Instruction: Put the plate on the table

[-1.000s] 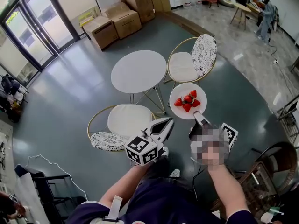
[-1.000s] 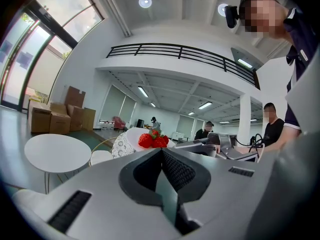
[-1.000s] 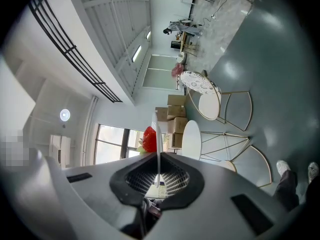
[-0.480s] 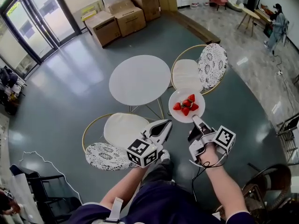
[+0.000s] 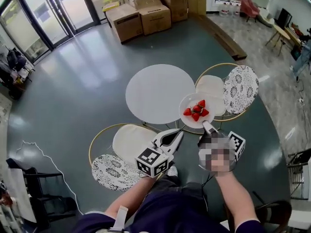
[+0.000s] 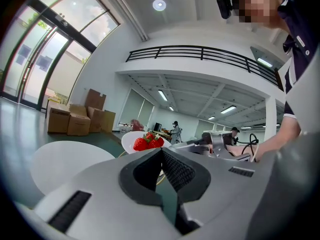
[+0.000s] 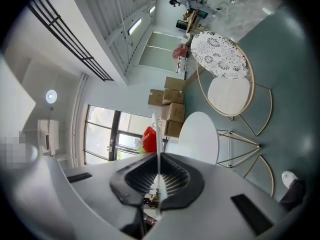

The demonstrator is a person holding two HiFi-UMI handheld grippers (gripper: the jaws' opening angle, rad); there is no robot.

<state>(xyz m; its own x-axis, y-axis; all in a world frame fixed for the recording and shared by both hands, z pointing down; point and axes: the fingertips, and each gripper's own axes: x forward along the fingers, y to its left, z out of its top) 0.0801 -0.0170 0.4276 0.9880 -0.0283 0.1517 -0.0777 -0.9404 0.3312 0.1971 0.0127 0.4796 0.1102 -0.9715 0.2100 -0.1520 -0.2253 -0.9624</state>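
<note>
A white plate (image 5: 189,102) with several strawberries (image 5: 196,111) hangs level in the air at the right edge of the round white table (image 5: 155,93), between it and a chair. My right gripper (image 5: 205,124) is shut on the plate's near rim. In the right gripper view the plate (image 7: 157,134) shows edge-on as a thin white line pinched between the pads, with a strawberry (image 7: 149,139) to its left. My left gripper (image 5: 176,136) is shut and empty, low and left of the plate. Past its closed tips (image 6: 161,150) the plate (image 6: 129,140) and the table (image 6: 65,164) show.
A gold-framed chair (image 5: 213,88) with a patterned backrest (image 5: 240,89) stands right of the table. A second chair (image 5: 130,139) stands at the near left, close to my left gripper. Cardboard boxes (image 5: 146,11) line the far wall by the glass doors (image 5: 39,8).
The plate, still in my right gripper, has come closer to the table and now overlaps its right edge. My left gripper has travelled along beside it.
</note>
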